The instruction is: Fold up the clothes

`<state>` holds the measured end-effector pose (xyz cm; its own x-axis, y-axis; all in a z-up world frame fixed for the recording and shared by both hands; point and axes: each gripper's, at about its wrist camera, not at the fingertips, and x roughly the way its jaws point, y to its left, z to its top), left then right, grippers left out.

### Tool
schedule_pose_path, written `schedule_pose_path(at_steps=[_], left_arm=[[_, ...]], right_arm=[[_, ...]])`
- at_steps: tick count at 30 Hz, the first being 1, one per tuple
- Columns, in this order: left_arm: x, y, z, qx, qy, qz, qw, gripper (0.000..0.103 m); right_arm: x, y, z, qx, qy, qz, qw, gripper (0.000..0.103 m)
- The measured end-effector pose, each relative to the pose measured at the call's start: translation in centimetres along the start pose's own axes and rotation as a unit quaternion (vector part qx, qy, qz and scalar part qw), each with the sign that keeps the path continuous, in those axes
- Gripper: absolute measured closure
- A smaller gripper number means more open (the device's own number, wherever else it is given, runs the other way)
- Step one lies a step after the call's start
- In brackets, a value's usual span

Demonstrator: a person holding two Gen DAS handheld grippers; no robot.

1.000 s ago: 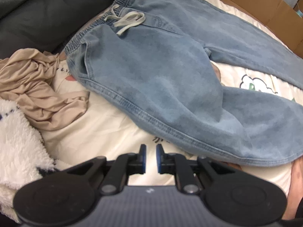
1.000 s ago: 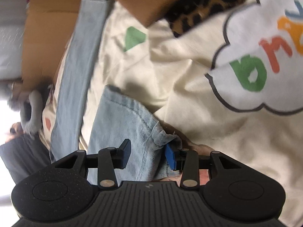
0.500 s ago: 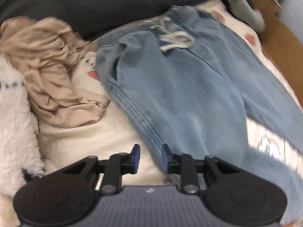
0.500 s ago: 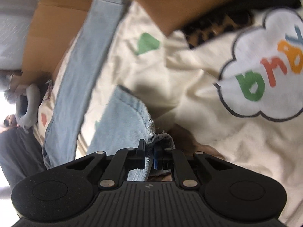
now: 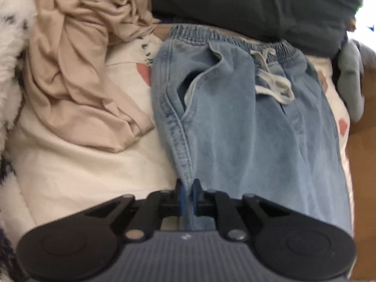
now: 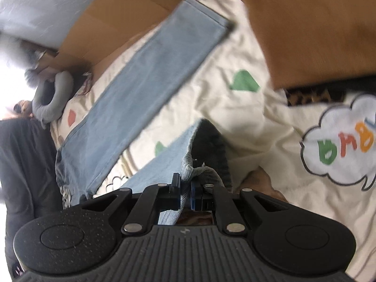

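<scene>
Your left gripper [image 5: 187, 193] now pinches the jeans [image 5: 246, 122] side seam; right gripper [image 6: 185, 193] clamps the hem, legs stretching away from it.

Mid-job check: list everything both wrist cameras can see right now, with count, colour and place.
jeans: one pair, light blue, spread on the sheet; waistband at the far end in the left view, legs running across the right view
drawstring: one, off-white, at the waistband
sheet: one, cream with coloured prints, under everything
beige garment: one, crumpled, left of the jeans
fluffy white fabric: one, far left edge
dark grey fabric: one, beyond the waistband
cardboard: brown, along the sheet's edge
grey soft item: one, by the cardboard
left tongs: black, shut on the jeans' side seam
right tongs: black, shut on a leg hem
</scene>
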<state>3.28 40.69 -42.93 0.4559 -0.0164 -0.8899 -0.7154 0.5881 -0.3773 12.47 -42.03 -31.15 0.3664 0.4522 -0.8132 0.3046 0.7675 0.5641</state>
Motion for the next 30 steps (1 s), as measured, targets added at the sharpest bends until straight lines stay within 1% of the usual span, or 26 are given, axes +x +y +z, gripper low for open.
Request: schedule_pose_path(at_steps=[3, 8, 10, 13, 17, 20, 23, 26, 28, 30], left_arm=[[-1.0, -0.8, 0.4, -0.005, -0.001, -0.012, 0.9999, 0.098], [-4.3, -2.5, 2.7, -0.007, -0.012, -0.057, 0.9983, 0.099], [-5.8, -3.0, 3.9, -0.014, -0.021, -0.069, 0.9973, 0.099], [-7.9, -3.4, 5.5, -0.036, -0.037, -0.079, 0.9956, 0.099], [-9.4, -5.0, 6.5, -0.039, -0.043, -0.073, 0.9956, 0.099], [-10.5, -6.1, 7.2, -0.042, -0.047, -0.070, 0.9956, 0.099], [-11.5, -7.3, 7.9, -0.044, -0.051, -0.066, 0.9956, 0.099], [-11.8, -7.7, 7.3, -0.042, -0.049, -0.058, 0.9963, 0.099], [-12.0, -7.8, 6.9, -0.039, -0.047, -0.051, 0.9968, 0.099], [-12.2, -7.9, 6.5, -0.036, -0.046, -0.044, 0.9973, 0.099]], right_arm=[[-2.2, 2.8, 0.5, -0.033, -0.012, -0.002, 0.999, 0.097], [-5.9, 9.3, 2.8, -0.087, -0.050, -0.001, 0.995, 0.097], [-7.2, 11.9, 4.0, -0.099, -0.064, 0.009, 0.993, 0.097], [-8.9, 15.5, 6.0, -0.120, -0.086, 0.026, 0.989, 0.097], [-11.4, 19.1, 8.2, -0.142, -0.106, 0.057, 0.982, 0.097], [-13.7, 21.2, 9.5, -0.159, -0.115, 0.079, 0.977, 0.097], [-16.3, 22.2, 10.5, -0.163, -0.123, 0.101, 0.974, 0.097], [-18.8, 22.4, 11.0, -0.155, -0.129, 0.124, 0.972, 0.097], [-20.0, 21.8, 10.9, -0.147, -0.132, 0.133, 0.971, 0.097], [-20.4, 20.2, 10.1, -0.138, -0.130, 0.131, 0.973, 0.097]])
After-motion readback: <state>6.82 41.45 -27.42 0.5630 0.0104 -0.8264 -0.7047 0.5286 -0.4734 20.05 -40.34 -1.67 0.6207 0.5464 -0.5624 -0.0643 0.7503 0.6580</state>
